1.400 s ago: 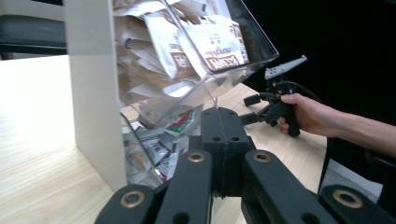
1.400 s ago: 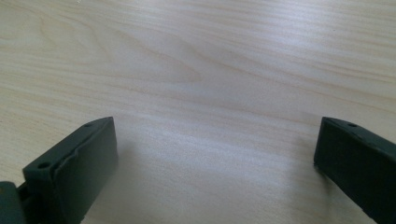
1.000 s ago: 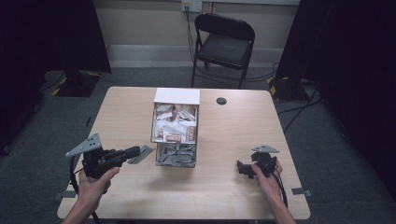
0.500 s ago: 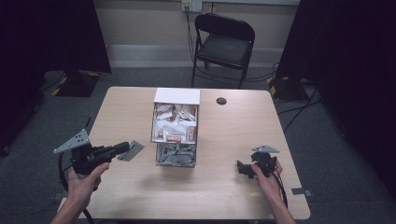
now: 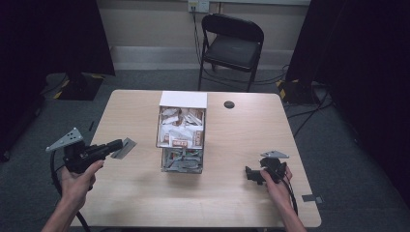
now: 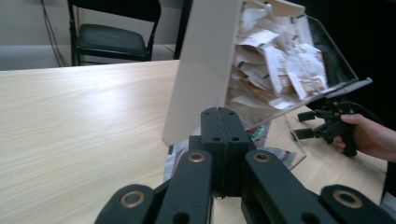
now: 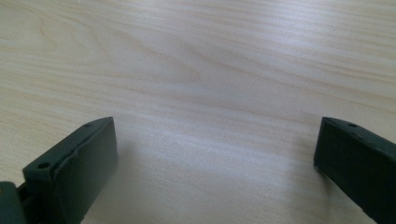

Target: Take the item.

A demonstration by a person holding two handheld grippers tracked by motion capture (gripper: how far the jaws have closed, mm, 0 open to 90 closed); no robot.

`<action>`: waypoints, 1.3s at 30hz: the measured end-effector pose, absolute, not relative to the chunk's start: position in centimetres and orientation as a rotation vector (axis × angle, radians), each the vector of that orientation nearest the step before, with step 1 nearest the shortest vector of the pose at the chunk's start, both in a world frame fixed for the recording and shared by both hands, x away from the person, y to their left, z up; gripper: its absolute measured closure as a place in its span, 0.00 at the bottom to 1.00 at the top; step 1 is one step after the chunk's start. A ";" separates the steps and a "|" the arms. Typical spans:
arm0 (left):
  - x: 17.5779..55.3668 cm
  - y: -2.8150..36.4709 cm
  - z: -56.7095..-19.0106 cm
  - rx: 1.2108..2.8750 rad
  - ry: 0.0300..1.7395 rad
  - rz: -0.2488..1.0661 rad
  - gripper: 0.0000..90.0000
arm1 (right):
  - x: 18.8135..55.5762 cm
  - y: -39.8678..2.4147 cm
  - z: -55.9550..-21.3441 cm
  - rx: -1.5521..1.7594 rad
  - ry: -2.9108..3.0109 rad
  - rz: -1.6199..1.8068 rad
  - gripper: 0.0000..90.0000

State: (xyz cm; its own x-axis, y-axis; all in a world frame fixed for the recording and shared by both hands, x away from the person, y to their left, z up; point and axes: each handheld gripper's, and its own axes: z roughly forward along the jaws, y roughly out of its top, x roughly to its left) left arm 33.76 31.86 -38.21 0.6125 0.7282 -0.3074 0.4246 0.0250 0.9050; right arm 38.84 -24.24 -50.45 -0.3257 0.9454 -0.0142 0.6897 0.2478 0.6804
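Observation:
A clear dispenser box with a white back panel stands mid-table, full of white and brown sachets; more sachets lie in its bottom tray. My left gripper hovers near the table's left edge, shut on a flat grey sachet that juts toward the box. In the left gripper view the jaws are pressed together, the sachet just a thin edge-on line above them, with the box's white side close ahead. My right gripper rests at the front right, open; its jaws stand wide over bare wood.
A small black round disc lies on the table behind the box to the right. A black folding chair stands beyond the far edge. Dark curtains flank both sides. Cables trail from each gripper off the table's near edge.
My left gripper has drawn left, away from the dispenser box toward the table's left edge, carrying the grey sachet. The right gripper has stayed put.

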 end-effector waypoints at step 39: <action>39.1 29.3 -45.3 1.789 1.121 0.283 1.00 | 38.8 -24.2 -50.5 1.491 2.103 0.813 0.00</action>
